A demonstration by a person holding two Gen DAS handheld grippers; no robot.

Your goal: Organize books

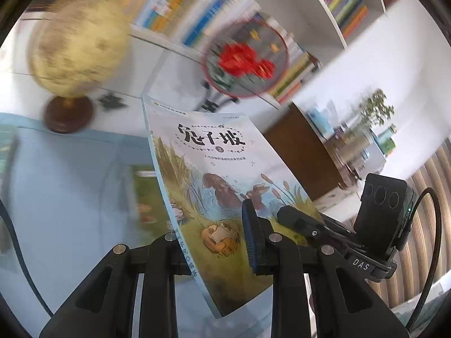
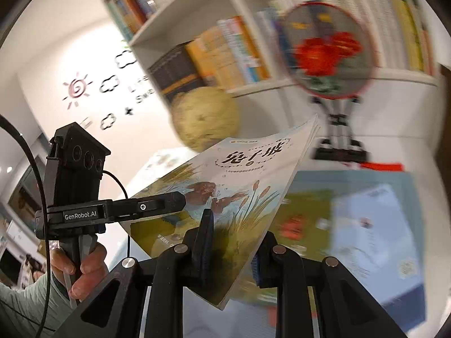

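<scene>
A white bookshelf (image 1: pixel 197 8) packed with colourful spines filled the background, blurred, above a desk (image 1: pixel 70 197) with a pale blue surface. On the desk stood a cream globe (image 1: pixel 76 48) on a dark round base and a round red-rimmed fan (image 1: pixel 245 59) with a red flower, set on a dark stand. Other books (image 2: pixel 366 233) lay flat on the desk, too blurred to read. Raised above the desk, between both grippers, was a thin picture book (image 1: pixel 220 186) with rabbits and reeds on its cover. The left gripper (image 1: pixel 214 242) was clamped on its lower edge near the spine, and the right gripper (image 2: pixel 231 242) was clamped on the same lower edge toward the open side. The book tilted with the cover facing up, its long axis running away from the grippers, its title end toward the shelf. A person's hand (image 2: pixel 81 264) held the left gripper's handle.
</scene>
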